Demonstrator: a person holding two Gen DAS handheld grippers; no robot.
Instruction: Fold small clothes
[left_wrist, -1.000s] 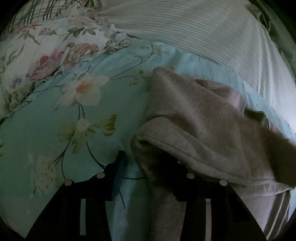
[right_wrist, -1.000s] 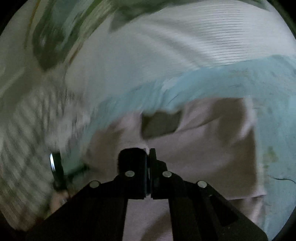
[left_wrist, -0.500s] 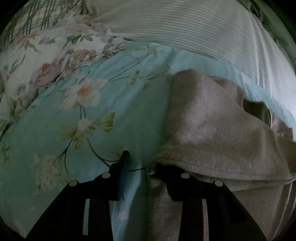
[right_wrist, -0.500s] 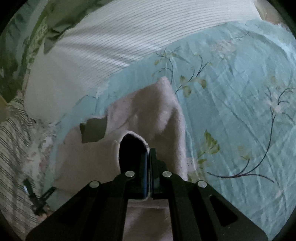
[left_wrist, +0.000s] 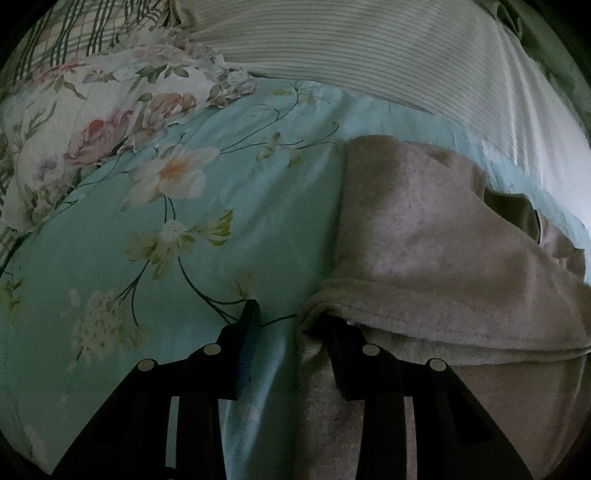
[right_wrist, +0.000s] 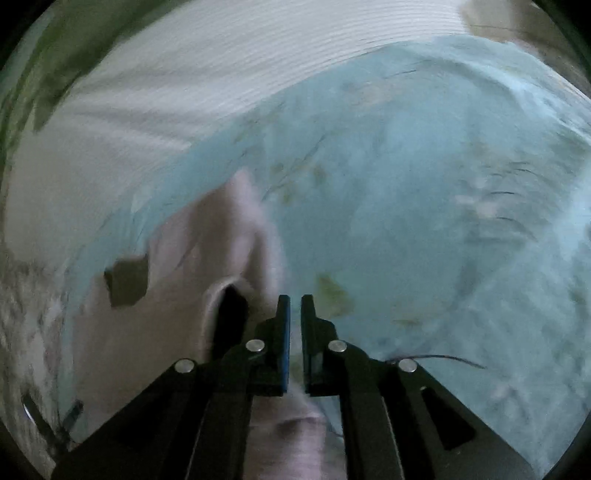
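A small beige-pink fleece garment (left_wrist: 436, 254) lies partly folded on the turquoise floral bedsheet (left_wrist: 155, 258). In the left wrist view my left gripper (left_wrist: 291, 314) is open, its right finger tucked under the garment's folded edge, its left finger over bare sheet. In the blurred right wrist view the garment (right_wrist: 177, 295) lies to the left, with a dark square tag (right_wrist: 127, 282). My right gripper (right_wrist: 294, 301) stands slightly open beside the garment's edge, with nothing between its fingers.
A white ribbed blanket (left_wrist: 369, 48) lies along the far side and also shows in the right wrist view (right_wrist: 184, 85). A floral pillow (left_wrist: 92, 122) and a plaid cloth (left_wrist: 85, 33) lie at the far left.
My right gripper has opened a little, let go of the garment and swung right over the sheet. My left gripper stayed open, and the garment's fold settled flatter over its right finger.
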